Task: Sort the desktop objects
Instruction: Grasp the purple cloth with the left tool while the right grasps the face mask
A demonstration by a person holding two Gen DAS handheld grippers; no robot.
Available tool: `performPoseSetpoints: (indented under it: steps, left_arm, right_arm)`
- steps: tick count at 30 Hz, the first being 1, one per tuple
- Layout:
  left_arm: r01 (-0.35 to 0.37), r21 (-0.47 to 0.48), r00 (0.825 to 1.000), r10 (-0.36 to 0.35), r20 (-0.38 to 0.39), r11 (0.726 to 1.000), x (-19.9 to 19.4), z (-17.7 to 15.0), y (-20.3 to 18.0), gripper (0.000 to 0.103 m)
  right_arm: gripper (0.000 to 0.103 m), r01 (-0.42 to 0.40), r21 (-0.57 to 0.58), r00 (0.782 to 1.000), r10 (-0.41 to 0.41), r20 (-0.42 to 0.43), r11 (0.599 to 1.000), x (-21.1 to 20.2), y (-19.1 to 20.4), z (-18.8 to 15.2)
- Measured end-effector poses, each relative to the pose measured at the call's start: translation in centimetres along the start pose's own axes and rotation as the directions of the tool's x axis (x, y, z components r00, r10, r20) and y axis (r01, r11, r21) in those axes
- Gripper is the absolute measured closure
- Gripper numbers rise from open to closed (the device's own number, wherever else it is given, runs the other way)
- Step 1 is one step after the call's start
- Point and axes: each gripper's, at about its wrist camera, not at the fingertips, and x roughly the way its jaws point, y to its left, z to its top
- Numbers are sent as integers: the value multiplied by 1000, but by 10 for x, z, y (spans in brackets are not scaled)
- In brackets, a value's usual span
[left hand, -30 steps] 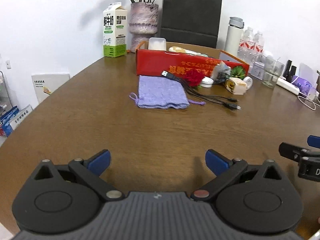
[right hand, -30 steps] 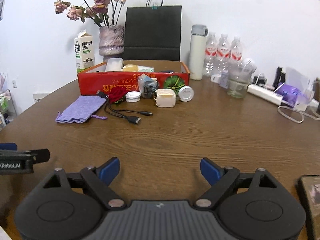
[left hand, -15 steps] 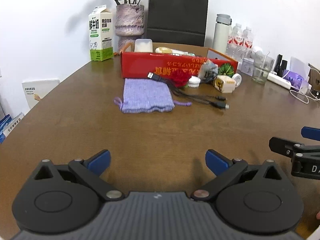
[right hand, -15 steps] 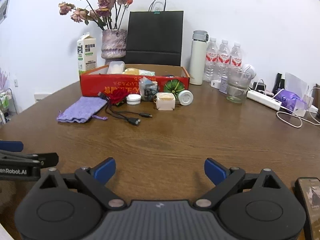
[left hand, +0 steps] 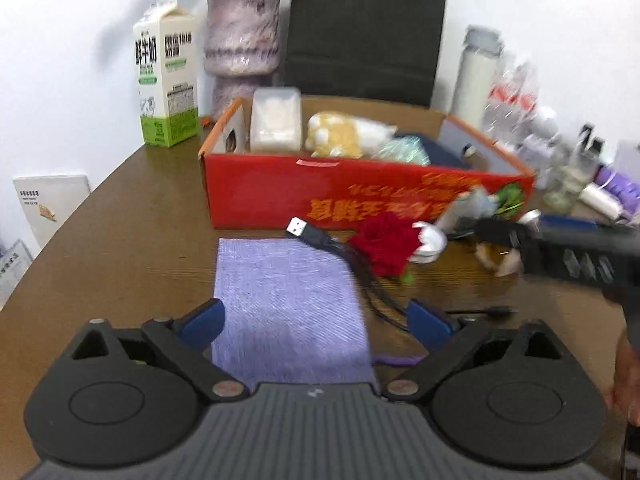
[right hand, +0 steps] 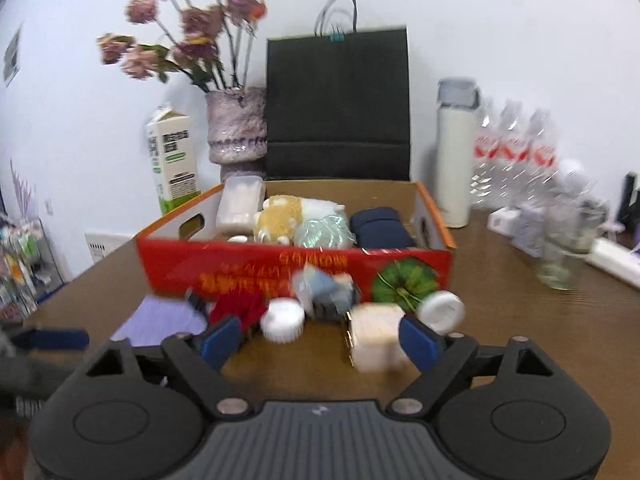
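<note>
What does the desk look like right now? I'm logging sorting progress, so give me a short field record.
left gripper: open, over the purple pouch
right gripper: open, near the cream box and white lid
red box: open top, already holds several items
loose items in front of red box: purple pouch, USB cable, red fabric flower, white lid, cream box
surface: brown wooden table
image quality: motion-blurred

Bare tabletop (left hand: 132, 248) lies open left of the purple pouch (left hand: 288, 300). Ahead, the red box (left hand: 360, 196) blocks the way; cables (left hand: 360, 276), a red flower (left hand: 390, 248) and small jars (right hand: 282, 318) crowd its front.
</note>
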Motion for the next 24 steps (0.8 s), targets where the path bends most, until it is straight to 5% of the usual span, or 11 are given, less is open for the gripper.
performPoseSetpoints:
  steps: [3, 5, 6, 12, 14, 15, 24]
  left_arm:
    - [-21, 4, 1000, 21, -21, 1000, 15, 1, 4, 10]
    - [-27, -5, 999, 27, -32, 1000, 22, -2, 8, 15]
    - [-45, 16, 999, 45, -7, 999, 23, -6, 7, 18]
    - [-40, 57, 999, 39, 34, 998, 15, -13, 0, 47]
    - [-50, 52, 998, 49, 32, 997, 11, -13, 1, 78]
    - [-53, 44, 998, 52, 28, 998, 8, -14, 2, 83]
    - [41, -69, 999, -39, 29, 997, -62, -56, 7, 95]
  right_arm:
    - [36, 27, 2, 999, -27, -18, 1000, 36, -1, 10]
    - [69, 44, 9, 998, -43, -38, 999, 53, -3, 10]
    - [76, 58, 15, 998, -57, -38, 998, 56, -4, 8]
    - [83, 56, -23, 998, -56, 11, 998, 39, 3, -5]
    - [84, 46, -20, 998, -45, 41, 999, 26, 4, -8]
    - [84, 36, -14, 997, -35, 62, 999, 17, 4, -9]
    - [86, -24, -10, 990, 25, 138, 1000, -83, 28, -50]
